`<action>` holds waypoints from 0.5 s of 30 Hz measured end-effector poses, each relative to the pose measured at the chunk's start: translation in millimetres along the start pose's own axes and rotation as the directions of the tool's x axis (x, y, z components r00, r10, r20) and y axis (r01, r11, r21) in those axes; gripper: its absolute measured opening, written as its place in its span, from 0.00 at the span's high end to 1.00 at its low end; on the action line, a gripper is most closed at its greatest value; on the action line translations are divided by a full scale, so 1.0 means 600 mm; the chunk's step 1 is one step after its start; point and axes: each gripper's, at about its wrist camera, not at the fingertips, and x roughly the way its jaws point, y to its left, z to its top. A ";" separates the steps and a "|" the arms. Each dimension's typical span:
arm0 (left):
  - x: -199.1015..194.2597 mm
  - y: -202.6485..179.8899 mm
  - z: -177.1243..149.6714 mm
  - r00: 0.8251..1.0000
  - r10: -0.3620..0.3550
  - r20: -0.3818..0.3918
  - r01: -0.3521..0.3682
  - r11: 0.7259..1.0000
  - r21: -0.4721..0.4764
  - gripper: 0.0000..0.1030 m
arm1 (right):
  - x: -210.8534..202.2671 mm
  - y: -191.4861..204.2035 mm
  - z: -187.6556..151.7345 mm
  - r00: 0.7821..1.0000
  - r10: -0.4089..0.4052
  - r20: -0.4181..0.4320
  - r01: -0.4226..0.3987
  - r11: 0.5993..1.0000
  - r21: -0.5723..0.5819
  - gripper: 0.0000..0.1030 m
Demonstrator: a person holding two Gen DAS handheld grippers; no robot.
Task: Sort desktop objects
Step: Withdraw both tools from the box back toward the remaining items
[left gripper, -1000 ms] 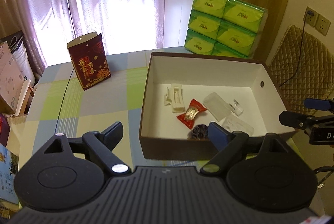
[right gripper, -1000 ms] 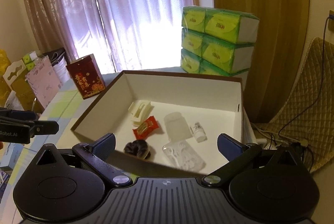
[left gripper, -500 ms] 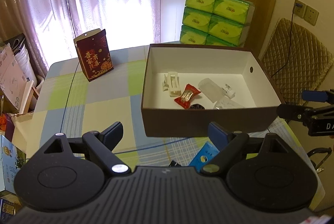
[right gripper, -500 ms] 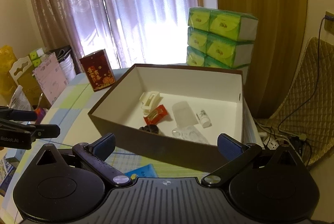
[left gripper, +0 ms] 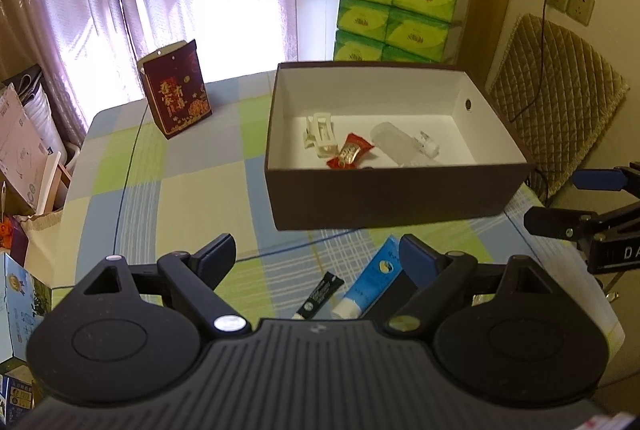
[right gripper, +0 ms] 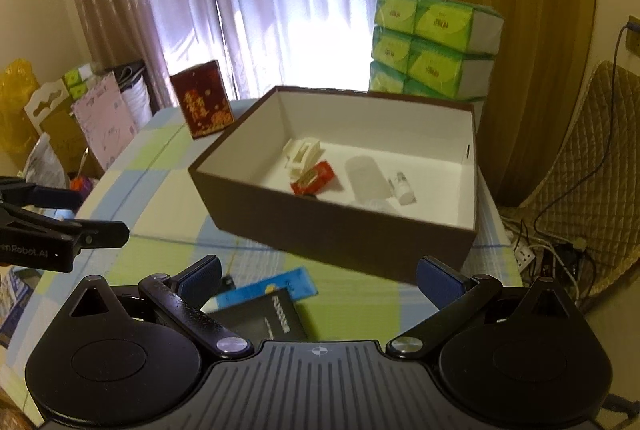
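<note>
A brown box [left gripper: 392,195] [right gripper: 340,230] with a white inside stands on the checked tablecloth. In it lie a white hair clip [left gripper: 322,131] [right gripper: 302,153], a red candy [left gripper: 350,151] [right gripper: 314,177], a clear bottle [left gripper: 394,141] [right gripper: 366,175] and a small vial [right gripper: 401,185]. On the cloth in front of the box lie a blue tube [left gripper: 372,284] [right gripper: 268,290], a thin black tube [left gripper: 318,296] and a black card [right gripper: 264,316]. My left gripper [left gripper: 316,258] is open and empty above these. My right gripper [right gripper: 318,274] is open and empty over the black card.
A red gift bag [left gripper: 176,95] [right gripper: 202,103] stands at the table's far left. Green tissue packs [left gripper: 400,17] [right gripper: 434,45] are stacked behind the box. A quilted chair [left gripper: 556,97] stands to the right. Bags and boxes [right gripper: 100,113] crowd the floor at the left.
Both grippers have pulled back and up from the box, both still open. The blue tube, black tube and black card in front of the box have come into view.
</note>
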 end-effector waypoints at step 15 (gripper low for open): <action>0.008 -0.011 -0.039 0.998 0.009 -0.065 -0.007 0.999 0.032 0.16 | -0.001 0.002 -0.046 0.998 -0.018 -0.064 0.019 1.000 0.010 0.02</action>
